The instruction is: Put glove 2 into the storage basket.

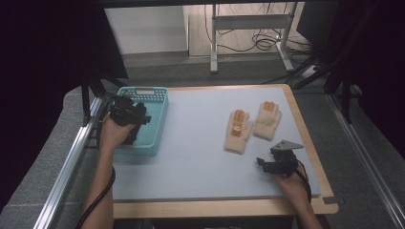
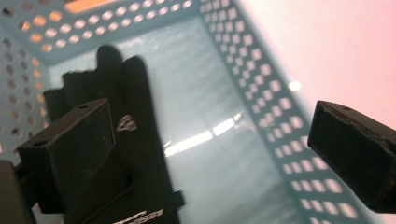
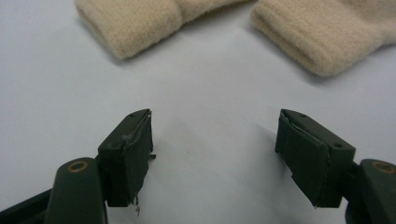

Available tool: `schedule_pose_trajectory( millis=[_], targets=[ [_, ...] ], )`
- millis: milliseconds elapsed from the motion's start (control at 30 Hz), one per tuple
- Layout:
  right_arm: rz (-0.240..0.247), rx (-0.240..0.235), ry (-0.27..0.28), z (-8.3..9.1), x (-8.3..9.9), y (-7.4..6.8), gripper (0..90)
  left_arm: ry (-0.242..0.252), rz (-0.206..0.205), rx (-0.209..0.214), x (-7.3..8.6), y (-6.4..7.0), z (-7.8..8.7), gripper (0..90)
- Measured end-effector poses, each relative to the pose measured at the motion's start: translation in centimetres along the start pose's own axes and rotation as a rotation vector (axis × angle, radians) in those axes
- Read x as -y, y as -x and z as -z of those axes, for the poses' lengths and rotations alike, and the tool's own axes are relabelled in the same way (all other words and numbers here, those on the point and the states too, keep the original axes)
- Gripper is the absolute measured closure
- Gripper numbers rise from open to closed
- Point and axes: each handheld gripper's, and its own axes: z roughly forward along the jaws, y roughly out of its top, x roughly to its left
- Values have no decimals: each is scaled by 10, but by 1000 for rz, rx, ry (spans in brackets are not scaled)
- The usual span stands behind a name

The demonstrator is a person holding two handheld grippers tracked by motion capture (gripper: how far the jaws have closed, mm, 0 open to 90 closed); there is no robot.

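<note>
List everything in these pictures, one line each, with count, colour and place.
Knitted gloves: two, cream with orange fingertips, flat side by side on the mat's right half.
Black glove: one, black, lying inside the basket.
Basket: one, light blue, perforated walls, at the mat's left edge.
Mat: one, pale grey-blue, covering the table.
Table: one, light wood rim showing.
Left tool: one, black, held over the basket, jaws apart.
Right tool: one, black, near the cream gloves' cuffs, jaws apart.

Pale blue table (image 1: 200, 157): teal basket (image 1: 157, 107) (far left), two cream gloves (image 1: 252, 125).
</note>
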Motion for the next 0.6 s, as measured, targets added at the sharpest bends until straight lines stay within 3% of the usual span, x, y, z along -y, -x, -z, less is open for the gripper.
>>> schedule_pose_trajectory(
  millis=[33,200,267,300,400,433,467,533,600],
  targets=[
    [0,0,0,0,0,0,270,0,0,0,0,0,0,10],
    [0,0,0,0,0,0,270,55,-50,67,-6,33,5,9],
    [0,0,0,0,0,0,270,64,-62,78,-6,40,5,9],
    [0,0,0,0,0,0,270,74,-92,97,-6,52,6,7],
    [-1,0,0,0,0,0,270,87,-112,118,-5,64,5,6],
    [-1,-1,0,0,0,0,270,100,-135,136,-2,76,4,5],
    [-1,-1,0,0,0,0,270,100,-135,136,-2,76,4,4],
    [-1,0,0,0,0,0,270,119,-164,169,2,92,4,2],
    [-1,0,0,0,0,0,270,122,-174,178,4,98,3,2]
  ],
)
